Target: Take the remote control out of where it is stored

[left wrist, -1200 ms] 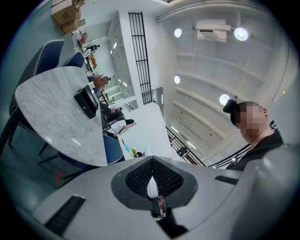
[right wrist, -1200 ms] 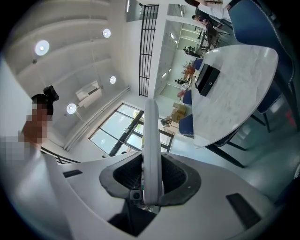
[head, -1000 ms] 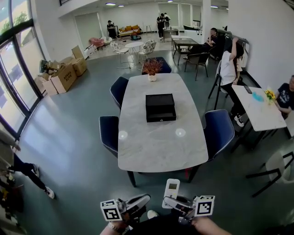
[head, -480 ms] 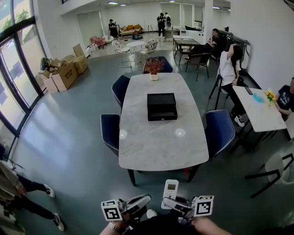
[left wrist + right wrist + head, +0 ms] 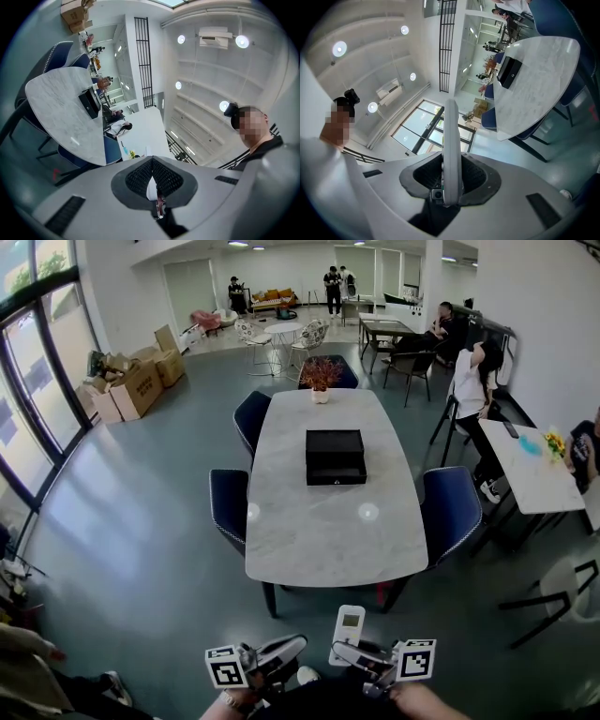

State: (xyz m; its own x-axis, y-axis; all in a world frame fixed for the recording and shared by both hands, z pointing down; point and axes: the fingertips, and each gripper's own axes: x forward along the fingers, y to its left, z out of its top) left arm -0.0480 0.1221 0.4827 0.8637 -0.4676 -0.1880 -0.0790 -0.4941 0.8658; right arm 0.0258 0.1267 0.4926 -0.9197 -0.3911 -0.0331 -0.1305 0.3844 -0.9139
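A white remote control (image 5: 349, 632) stands upright at the bottom of the head view, with my right gripper (image 5: 343, 653) shut on its lower end. In the right gripper view the remote (image 5: 451, 140) rises edge-on from between the dark pads (image 5: 474, 174). My left gripper (image 5: 296, 645) hovers just left of it, jaws together and nothing held; its own view shows the pads (image 5: 168, 178) meeting. A black box (image 5: 335, 457) lies shut on the marble table (image 5: 328, 540), well ahead of both grippers.
Blue chairs (image 5: 228, 507) (image 5: 452, 507) flank the table, and a potted plant (image 5: 321, 381) stands at its far end. Cardboard boxes (image 5: 131, 385) are piled at far left. A white side table (image 5: 534, 470) with seated people is at right. A person (image 5: 37, 681) crouches at lower left.
Both grippers hold still with the remote unchanged. The person at the left edge has moved down toward the lower left corner. The head view has drifted slightly.
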